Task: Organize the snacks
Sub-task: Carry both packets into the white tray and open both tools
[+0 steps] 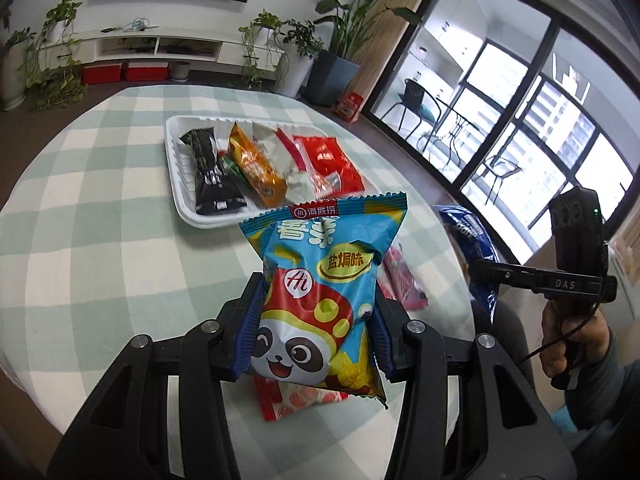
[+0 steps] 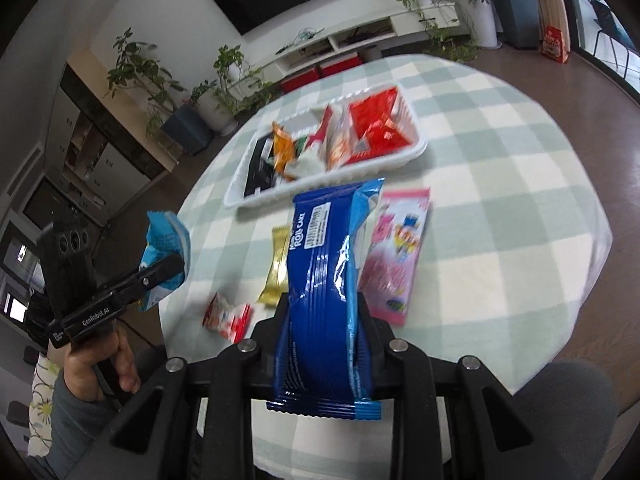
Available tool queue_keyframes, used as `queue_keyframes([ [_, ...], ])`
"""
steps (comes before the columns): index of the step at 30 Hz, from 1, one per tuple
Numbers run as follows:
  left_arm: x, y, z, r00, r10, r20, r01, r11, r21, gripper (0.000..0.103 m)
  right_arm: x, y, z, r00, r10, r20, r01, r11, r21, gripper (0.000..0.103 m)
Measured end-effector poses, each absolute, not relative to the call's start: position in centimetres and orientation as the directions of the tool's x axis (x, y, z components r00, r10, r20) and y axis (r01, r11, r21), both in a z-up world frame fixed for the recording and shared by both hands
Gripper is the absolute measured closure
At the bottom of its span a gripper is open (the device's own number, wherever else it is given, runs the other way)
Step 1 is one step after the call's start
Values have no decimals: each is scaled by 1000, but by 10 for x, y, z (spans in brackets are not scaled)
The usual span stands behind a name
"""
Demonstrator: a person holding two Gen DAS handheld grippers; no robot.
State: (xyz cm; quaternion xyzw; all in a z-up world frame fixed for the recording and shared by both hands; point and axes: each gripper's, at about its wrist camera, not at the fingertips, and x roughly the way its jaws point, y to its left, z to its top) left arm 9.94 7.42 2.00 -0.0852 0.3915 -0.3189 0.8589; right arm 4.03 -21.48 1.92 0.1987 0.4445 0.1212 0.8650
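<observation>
My left gripper point(image 1: 316, 312) is shut on a light-blue panda snack bag point(image 1: 320, 292) and holds it above the checked table, short of the white tray point(image 1: 180, 196). The tray holds several snack packs, black, orange and red. My right gripper point(image 2: 324, 320) is shut on a dark-blue roll cake pack point(image 2: 320, 280), also lifted above the table. The tray point(image 2: 240, 196) lies beyond it. In the right wrist view the left gripper point(image 2: 160, 276) shows at the left with the panda bag point(image 2: 164, 240).
On the table lie a pink snack pack point(image 2: 394, 256), a gold bar point(image 2: 276, 268) and a red-white pack point(image 2: 228, 316). A red-white pack point(image 1: 296, 396) lies under the left gripper. The round table's edge point(image 2: 592, 280) is near on the right. Plants and a TV cabinet stand behind.
</observation>
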Motion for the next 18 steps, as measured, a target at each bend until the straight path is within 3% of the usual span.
queue_keyframes([
  [10, 177, 68, 75, 579, -580, -573, 430, 814, -390, 58, 106, -249, 84, 692, 361, -625, -61, 892, 447, 73],
  [18, 254, 38, 84, 589, -522, -617, 390, 852, -349, 58, 196, -230, 104, 695, 386, -607, -124, 896, 427, 73],
])
